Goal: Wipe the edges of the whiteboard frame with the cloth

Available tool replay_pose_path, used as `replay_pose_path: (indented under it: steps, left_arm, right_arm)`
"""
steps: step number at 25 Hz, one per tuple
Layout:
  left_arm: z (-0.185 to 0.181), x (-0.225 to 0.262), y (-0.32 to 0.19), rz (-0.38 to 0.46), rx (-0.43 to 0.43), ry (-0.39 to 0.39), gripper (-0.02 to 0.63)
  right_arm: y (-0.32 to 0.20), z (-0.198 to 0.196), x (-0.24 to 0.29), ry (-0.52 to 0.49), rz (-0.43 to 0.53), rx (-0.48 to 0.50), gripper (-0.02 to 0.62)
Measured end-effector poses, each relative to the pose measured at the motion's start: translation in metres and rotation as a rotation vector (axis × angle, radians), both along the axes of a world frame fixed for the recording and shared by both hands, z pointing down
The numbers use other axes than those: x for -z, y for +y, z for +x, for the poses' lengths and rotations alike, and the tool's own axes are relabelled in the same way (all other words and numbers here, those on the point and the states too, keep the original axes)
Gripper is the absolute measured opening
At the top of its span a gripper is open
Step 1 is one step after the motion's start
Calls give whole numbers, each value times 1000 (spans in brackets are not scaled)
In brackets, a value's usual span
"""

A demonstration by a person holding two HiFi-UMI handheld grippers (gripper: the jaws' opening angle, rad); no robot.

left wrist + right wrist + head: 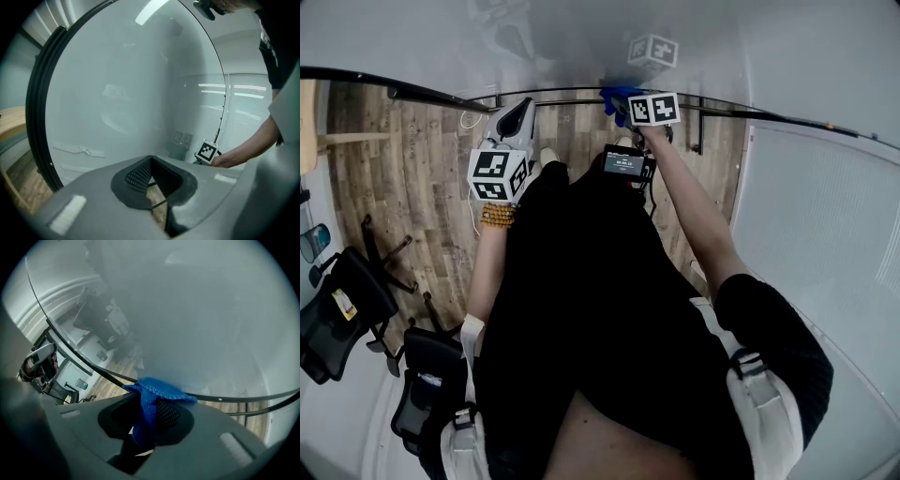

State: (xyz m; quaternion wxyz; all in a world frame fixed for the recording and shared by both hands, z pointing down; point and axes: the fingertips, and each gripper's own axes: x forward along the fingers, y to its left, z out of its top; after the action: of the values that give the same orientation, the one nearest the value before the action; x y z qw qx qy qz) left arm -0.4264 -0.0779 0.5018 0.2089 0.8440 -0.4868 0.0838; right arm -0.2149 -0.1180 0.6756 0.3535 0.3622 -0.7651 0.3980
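The whiteboard (581, 37) fills the top of the head view, its dark frame edge (422, 92) running along the bottom. A blue cloth (617, 94) is pressed on that edge, and my right gripper (630, 101) is shut on it. In the right gripper view the cloth (157, 391) drapes from between the jaws onto the frame (225, 398). My left gripper (517, 114) hangs just below the frame to the left, shut with nothing in it. In its own view the left gripper (150, 161) faces the board surface, with the curved frame (35, 93) at left.
Black office chairs (347, 300) stand on the wood floor at the lower left, another chair (431, 375) nearer me. The board's stand leg (698, 131) is right of my right gripper. A white panel (825, 234) covers the right side.
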Motion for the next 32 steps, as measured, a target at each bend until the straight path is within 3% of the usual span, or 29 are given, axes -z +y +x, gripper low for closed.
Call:
replay_pose_path:
  steps: [25,32]
  left_arm:
    - [-54,-12,7,-29,155,0,0]
    - [-72,-18,15,-43,214,8,0]
  right_arm:
    - [4,-114,3,-137,-76,147,106]
    - [4,-155,4,-188,-94,145,106]
